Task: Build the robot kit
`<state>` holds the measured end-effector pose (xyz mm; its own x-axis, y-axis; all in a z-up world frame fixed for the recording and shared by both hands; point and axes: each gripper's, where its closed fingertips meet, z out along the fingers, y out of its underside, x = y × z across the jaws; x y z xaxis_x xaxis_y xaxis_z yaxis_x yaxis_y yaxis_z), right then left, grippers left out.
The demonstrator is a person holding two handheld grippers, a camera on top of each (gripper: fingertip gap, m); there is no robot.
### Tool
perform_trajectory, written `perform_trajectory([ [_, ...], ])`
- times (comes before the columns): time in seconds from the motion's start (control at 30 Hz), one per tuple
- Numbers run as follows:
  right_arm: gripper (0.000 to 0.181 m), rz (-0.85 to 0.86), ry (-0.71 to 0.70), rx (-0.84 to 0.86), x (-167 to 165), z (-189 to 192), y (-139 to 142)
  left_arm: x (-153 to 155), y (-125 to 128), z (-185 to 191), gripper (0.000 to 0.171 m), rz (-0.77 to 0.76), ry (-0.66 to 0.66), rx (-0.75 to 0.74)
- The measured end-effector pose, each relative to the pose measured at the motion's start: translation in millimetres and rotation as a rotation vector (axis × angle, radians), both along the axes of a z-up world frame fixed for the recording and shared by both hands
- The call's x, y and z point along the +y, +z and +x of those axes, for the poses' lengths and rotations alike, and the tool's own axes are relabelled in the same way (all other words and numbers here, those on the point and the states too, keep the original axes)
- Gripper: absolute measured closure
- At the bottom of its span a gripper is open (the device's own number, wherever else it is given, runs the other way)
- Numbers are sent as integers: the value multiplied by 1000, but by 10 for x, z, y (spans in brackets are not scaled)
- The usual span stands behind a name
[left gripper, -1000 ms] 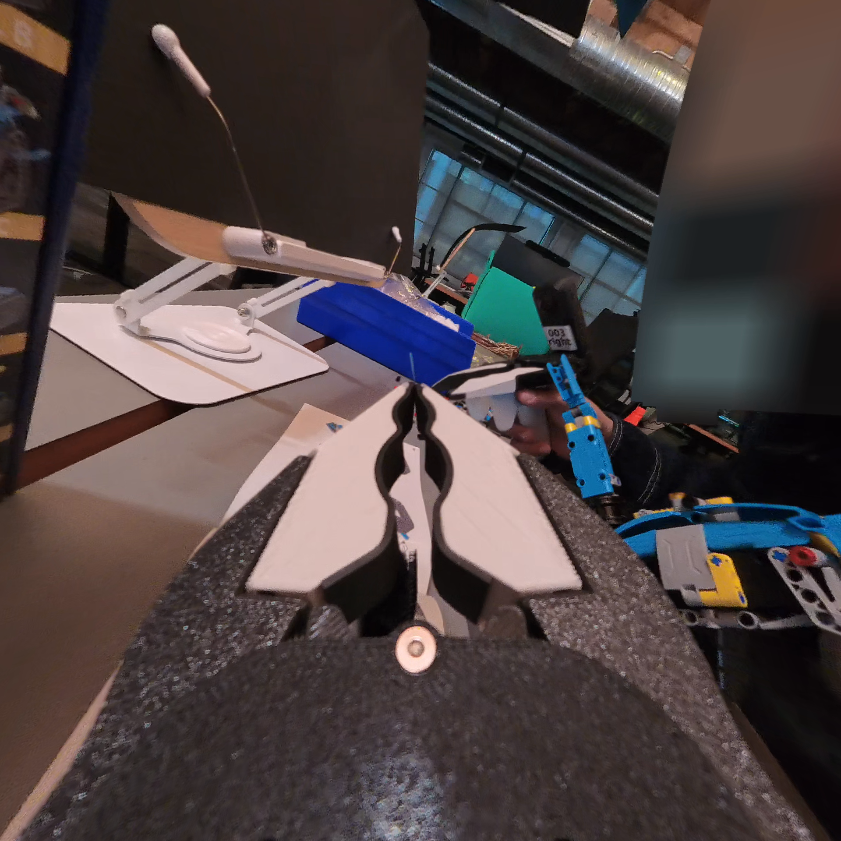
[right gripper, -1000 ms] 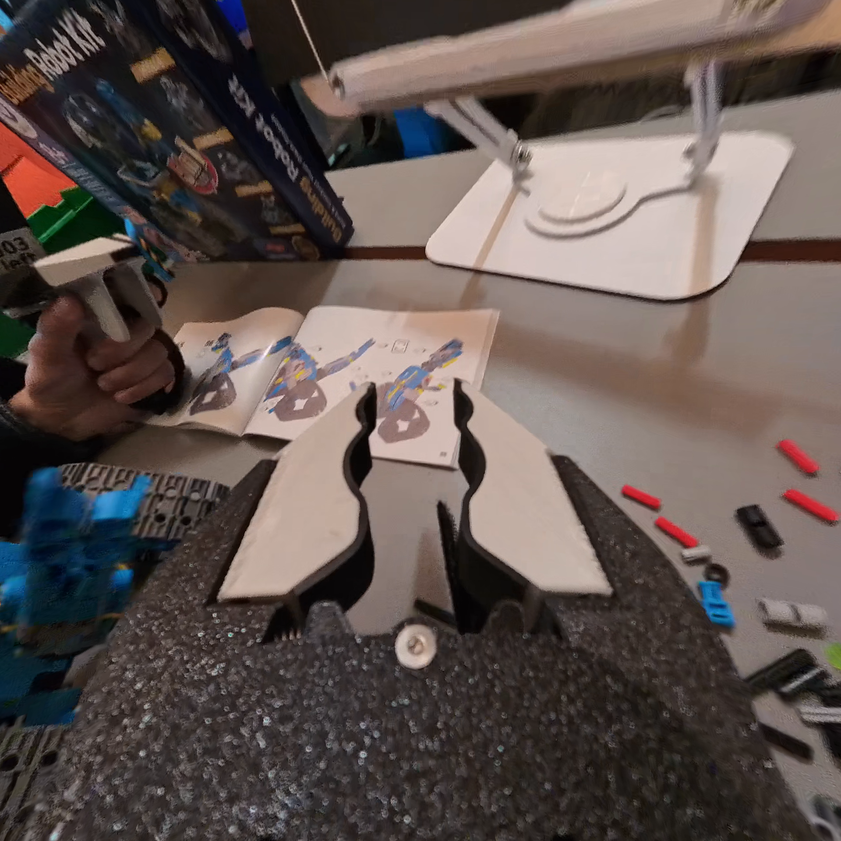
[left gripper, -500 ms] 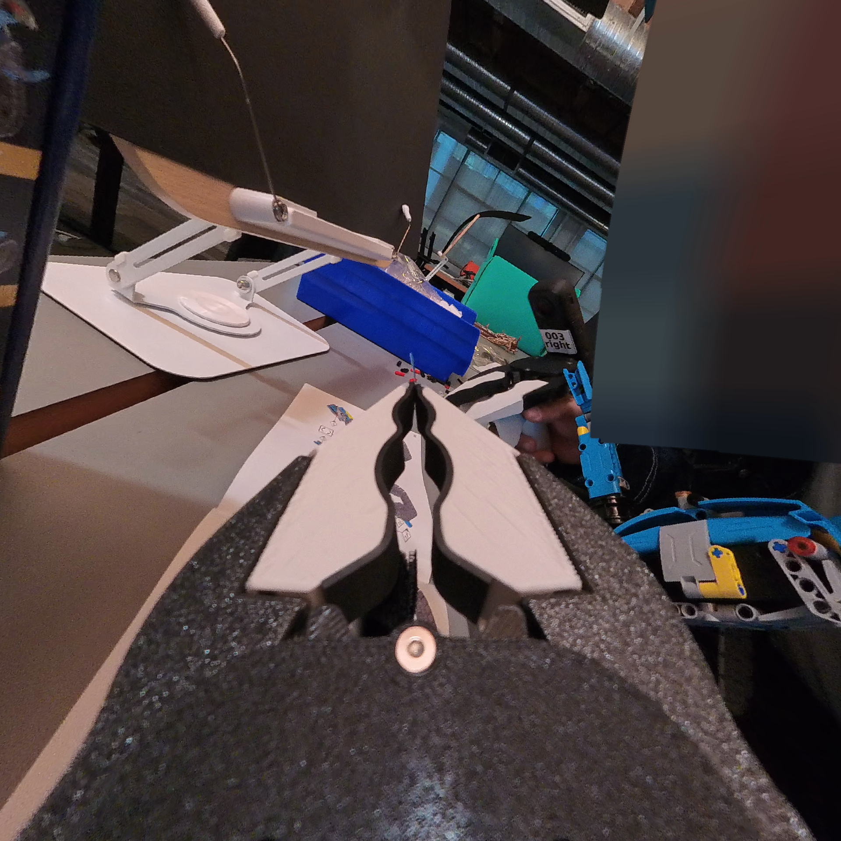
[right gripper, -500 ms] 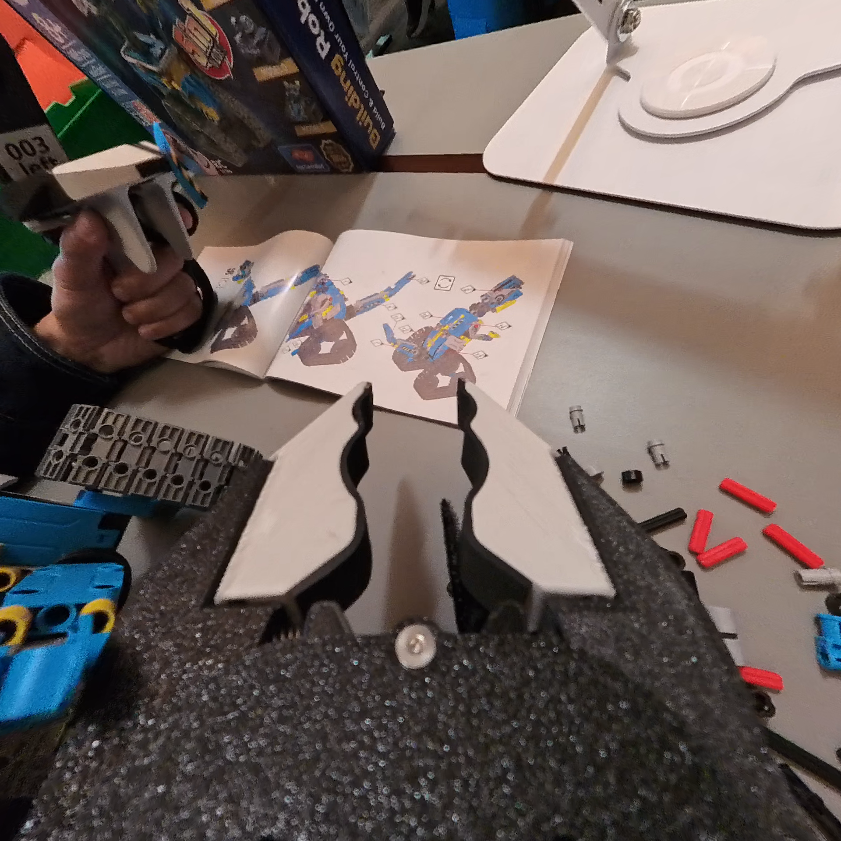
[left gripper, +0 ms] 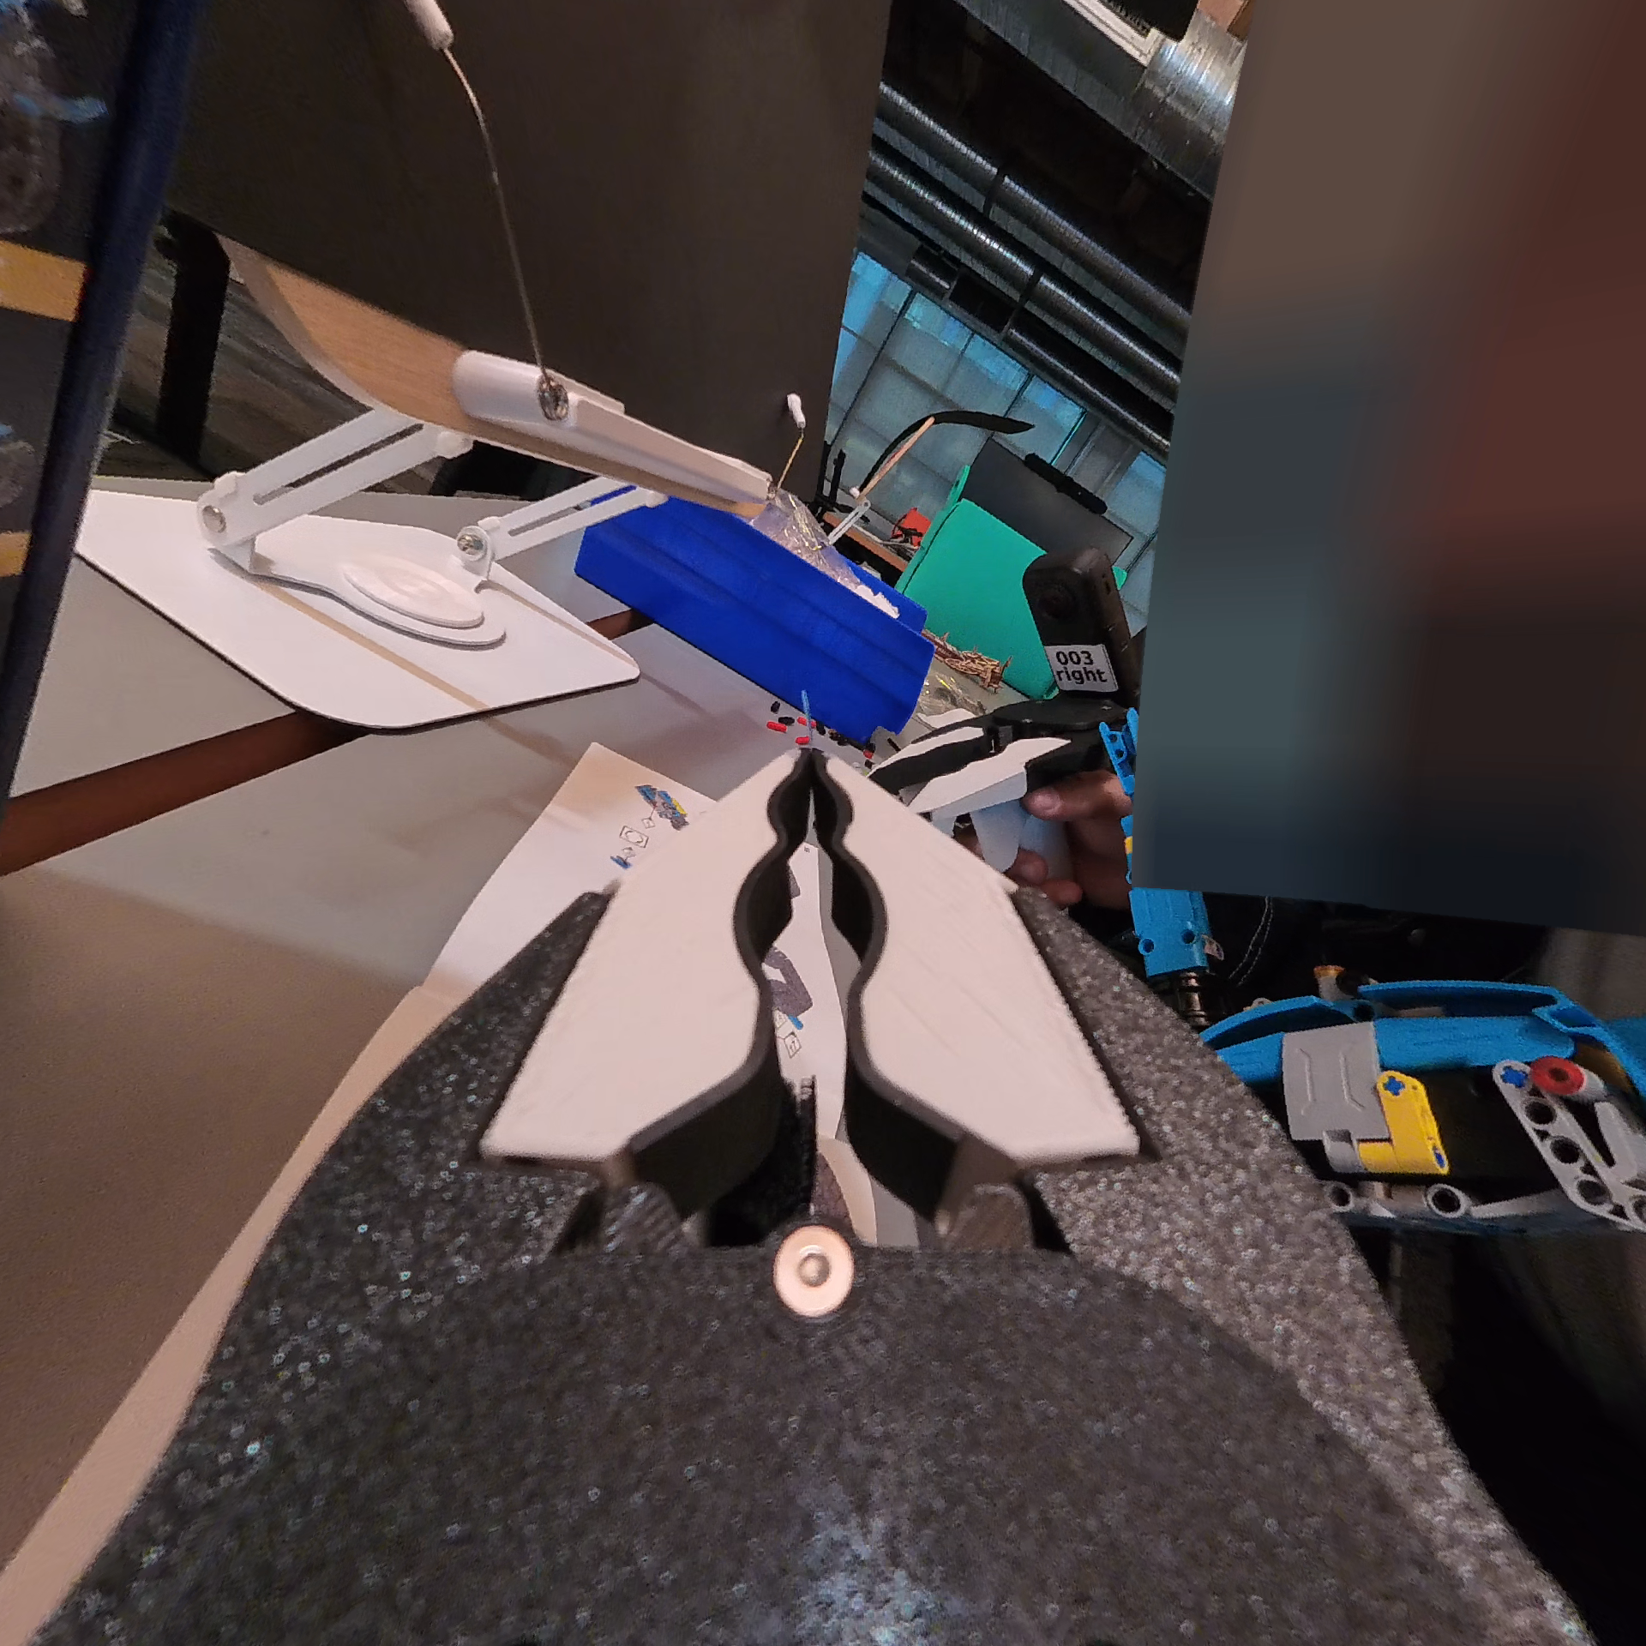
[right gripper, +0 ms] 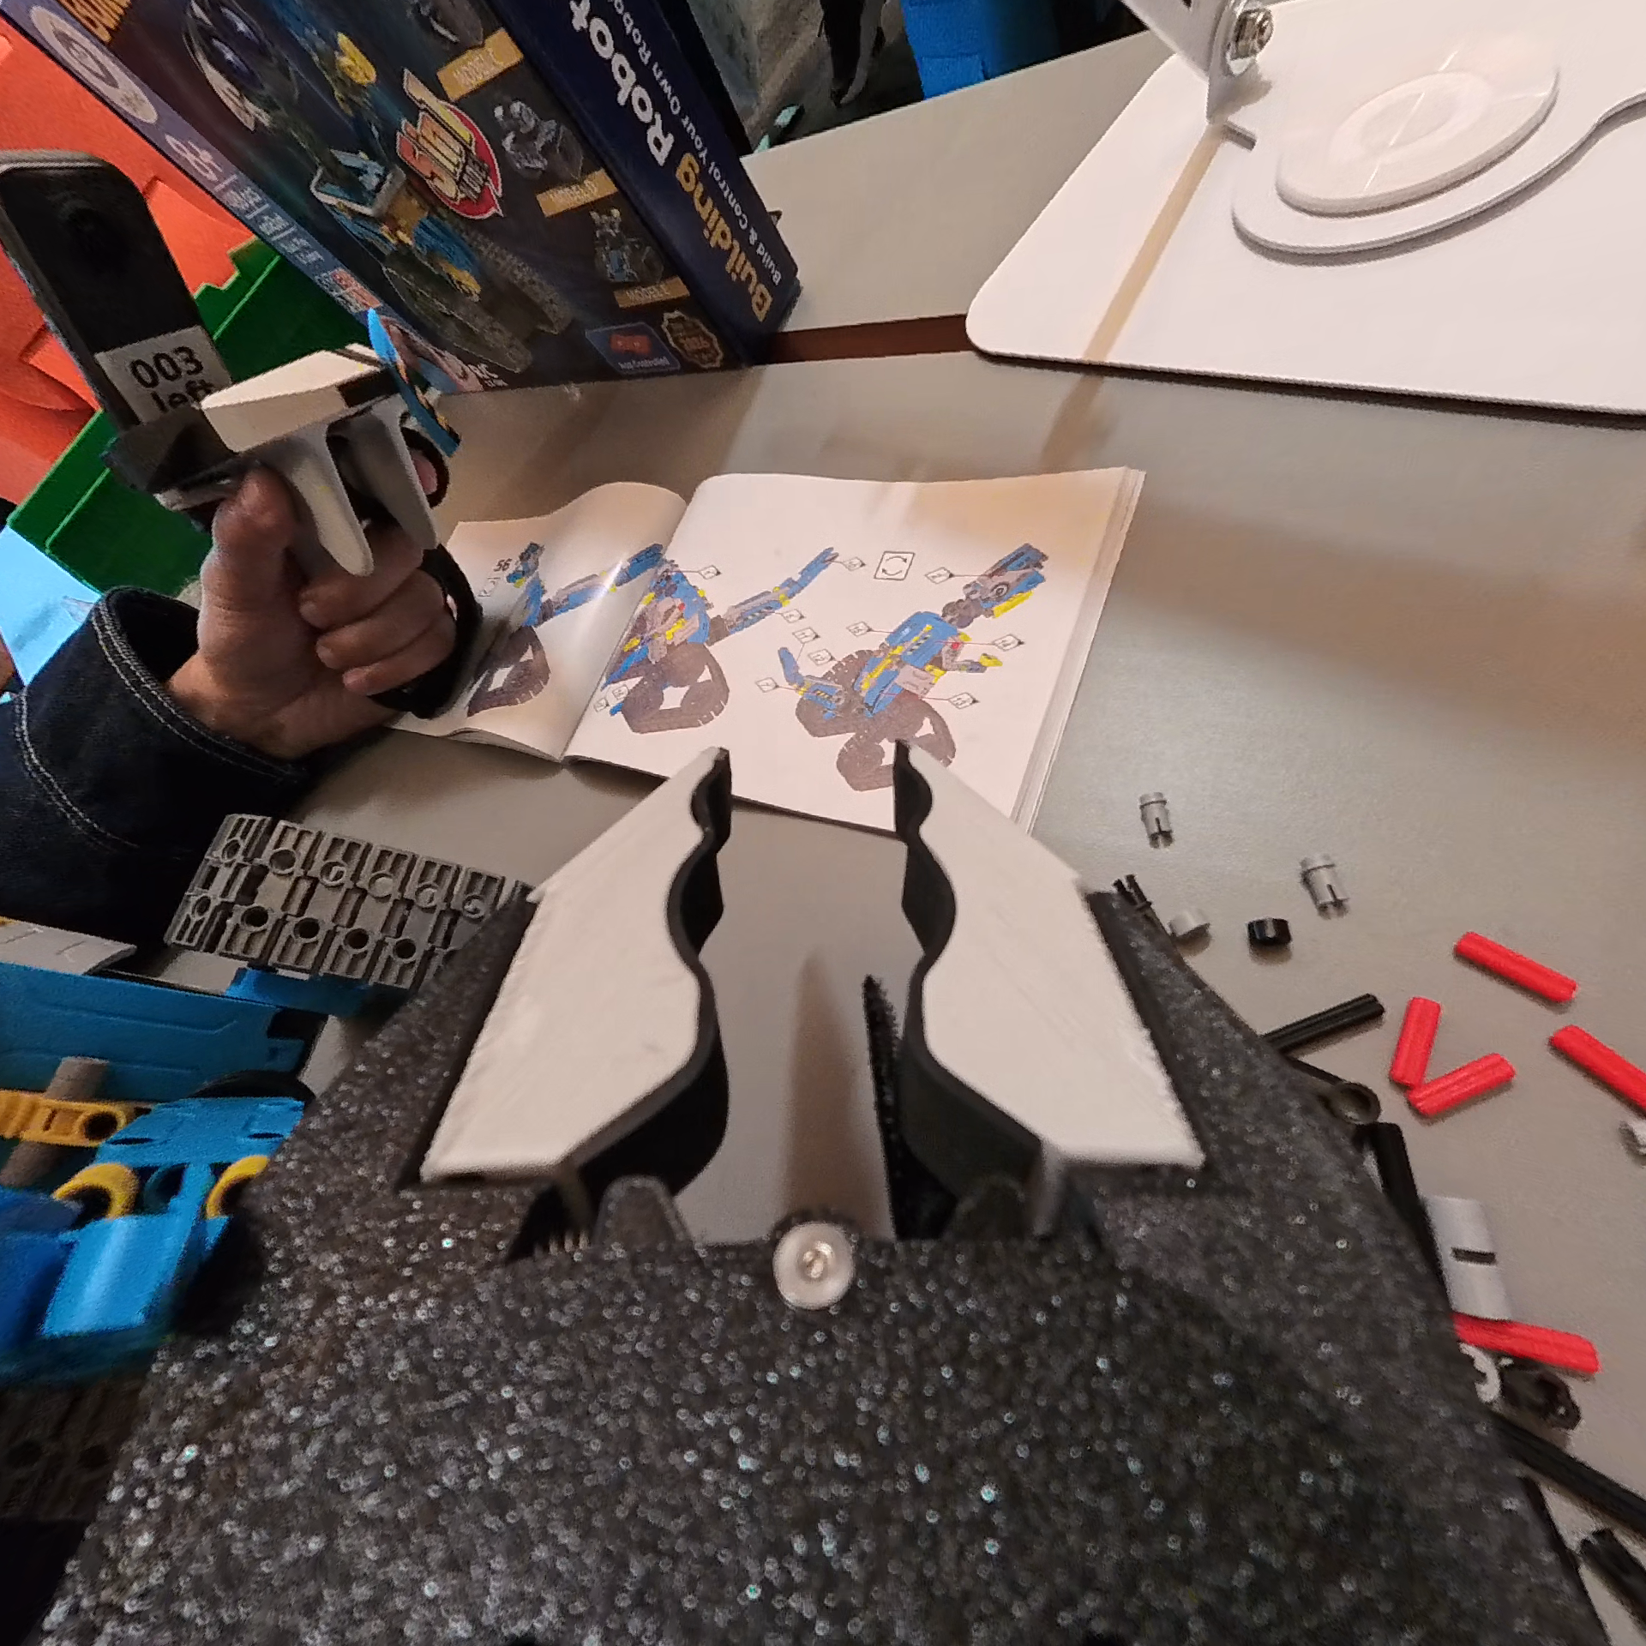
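Note:
My left gripper (left gripper: 812, 759) is shut on a thin blue flat part (left gripper: 805, 708) that sticks out past its tips. It is held over the left page of an open instruction booklet (right gripper: 891, 570). From the right wrist view the left gripper (right gripper: 378, 378) shows with the blue part (right gripper: 405, 383) and a hand on its handle. My right gripper (right gripper: 810, 788) is open and empty, low over the grey table (right gripper: 1291, 623) at the booklet's near edge. It also shows in the left wrist view (left gripper: 900, 788). Several red pins (right gripper: 1461, 1060) lie to its right.
A blue, partly built brick model (left gripper: 1425, 1024) and a grey perforated plate (right gripper: 330, 917) lie by the right gripper's left side. A dark kit box (right gripper: 552, 178) stands behind the booklet. A white stand (right gripper: 1336, 249) and a blue bin (left gripper: 757, 615) sit farther back. Small grey and black parts (right gripper: 1318, 882) are scattered. The gap from one gripper's tips to the other's is roughly 15 cm.
My right gripper has tilted down and moved toward the table, so the booklet and loose parts are closer. It stays open. My left gripper stays shut on the blue part and has shifted slightly.

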<state>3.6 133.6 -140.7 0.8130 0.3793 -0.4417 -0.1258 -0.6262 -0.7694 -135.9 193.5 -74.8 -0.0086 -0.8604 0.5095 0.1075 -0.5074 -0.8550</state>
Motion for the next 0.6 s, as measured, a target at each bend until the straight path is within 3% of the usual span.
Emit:
perform_trajectory([
  [0.6,145,0,6,10,-11,-16,17,7,-3,5,171,-2,2,1],
])
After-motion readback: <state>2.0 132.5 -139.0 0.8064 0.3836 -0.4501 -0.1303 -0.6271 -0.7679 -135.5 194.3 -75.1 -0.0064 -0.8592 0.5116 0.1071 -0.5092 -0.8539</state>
